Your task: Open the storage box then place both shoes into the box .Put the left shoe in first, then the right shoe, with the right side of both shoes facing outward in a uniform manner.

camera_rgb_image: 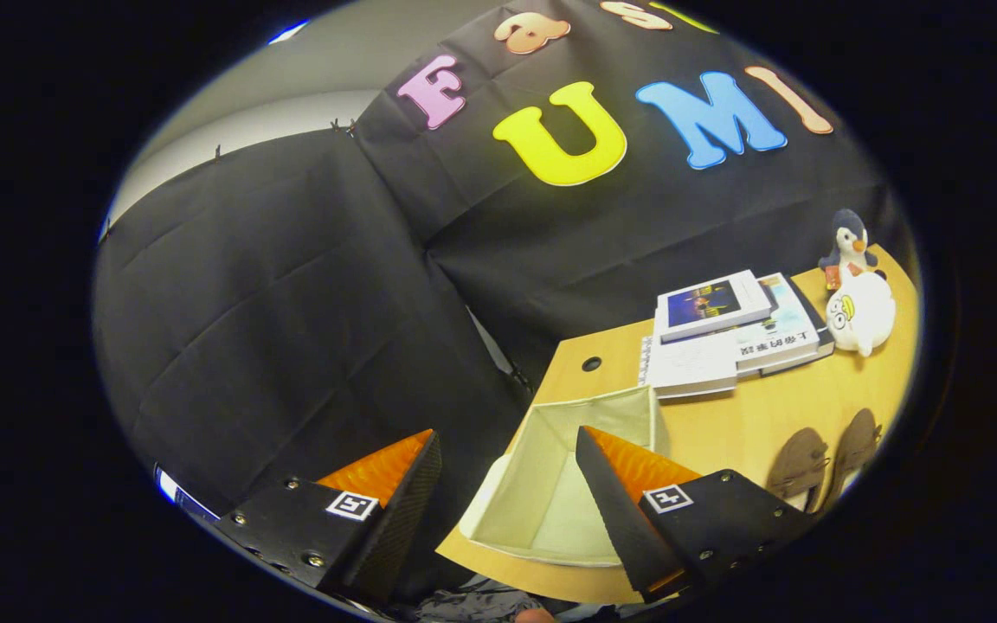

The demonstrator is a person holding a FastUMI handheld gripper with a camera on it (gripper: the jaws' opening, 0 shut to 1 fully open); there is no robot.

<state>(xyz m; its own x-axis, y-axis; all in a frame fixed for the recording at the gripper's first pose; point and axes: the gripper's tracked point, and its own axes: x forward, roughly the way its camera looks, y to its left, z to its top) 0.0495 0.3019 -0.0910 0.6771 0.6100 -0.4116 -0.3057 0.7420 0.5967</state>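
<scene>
**Box open, shoes untouched**

Gripper view: your gripper [507,467] hangs wide apart, holding nothing. The storage box [550,484] sits open between the fingers at the table's [775,415] near corner. Both shoes [823,463] lie beyond, right of it. Risk: grabbing the wrong shoe first, or knocking the box off the edge.

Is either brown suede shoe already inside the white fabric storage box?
No: both brown suede shoes lie on the wooden table beside the open white fabric storage box, whose visible interior is bare.
</scene>
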